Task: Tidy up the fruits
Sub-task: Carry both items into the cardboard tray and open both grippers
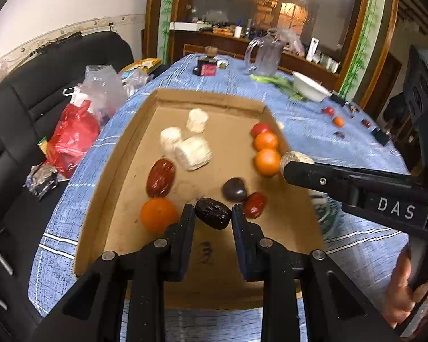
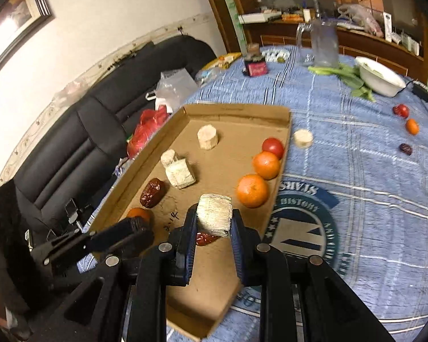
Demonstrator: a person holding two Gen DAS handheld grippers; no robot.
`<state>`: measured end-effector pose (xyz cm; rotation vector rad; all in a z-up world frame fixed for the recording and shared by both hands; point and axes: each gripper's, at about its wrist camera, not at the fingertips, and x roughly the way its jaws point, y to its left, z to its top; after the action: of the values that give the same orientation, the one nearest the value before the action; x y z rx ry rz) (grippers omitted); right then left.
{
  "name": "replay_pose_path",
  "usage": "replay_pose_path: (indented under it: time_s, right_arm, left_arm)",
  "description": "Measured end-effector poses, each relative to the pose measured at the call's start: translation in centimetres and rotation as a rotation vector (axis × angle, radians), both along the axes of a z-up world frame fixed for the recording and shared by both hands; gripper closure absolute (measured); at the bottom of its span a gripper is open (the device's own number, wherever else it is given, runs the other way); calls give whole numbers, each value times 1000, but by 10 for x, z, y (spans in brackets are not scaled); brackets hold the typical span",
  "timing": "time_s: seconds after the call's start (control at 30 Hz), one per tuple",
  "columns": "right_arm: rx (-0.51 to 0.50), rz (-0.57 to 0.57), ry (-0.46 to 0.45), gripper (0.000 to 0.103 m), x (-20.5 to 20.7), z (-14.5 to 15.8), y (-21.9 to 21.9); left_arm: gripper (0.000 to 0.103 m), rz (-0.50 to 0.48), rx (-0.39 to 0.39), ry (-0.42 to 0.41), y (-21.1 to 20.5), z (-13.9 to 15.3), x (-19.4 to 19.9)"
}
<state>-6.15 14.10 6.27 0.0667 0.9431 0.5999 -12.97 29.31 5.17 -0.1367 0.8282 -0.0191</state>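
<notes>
Left hand-held gripper clamped on a dark wrinkled date over the cardboard tray, an orange just to its left, while the right hand-held gripper pinches a pale ridged chunk, possibly sugarcane, above the same tray.

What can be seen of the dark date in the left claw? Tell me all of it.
The dark date is a small oblong fruit, almost black, with wrinkled, glossy skin. It lies crosswise between the fingertips of the left claw, whose pads press on its two ends, so it is held above the floor of the cardboard tray. A dark round fruit and a red date lie just beyond it in the tray. Its underside is hidden.
</notes>
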Motion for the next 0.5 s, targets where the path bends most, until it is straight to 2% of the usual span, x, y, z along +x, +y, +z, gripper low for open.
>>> replay_pose_path:
  time_s: [0.17,0.33,0.5]
  right_arm:
    - [-39,12,4,78,-8,-15,7]
    - [-22,20,0,78,-30,-19,7]
    - [-41,36,-27,78,-51,-24,13]
  left_arm:
    - [77,32,16,22,4,-9,0]
    - [77,48,46,10,1,-8,-3]
    - [77,69,29,5,6,-8,-9]
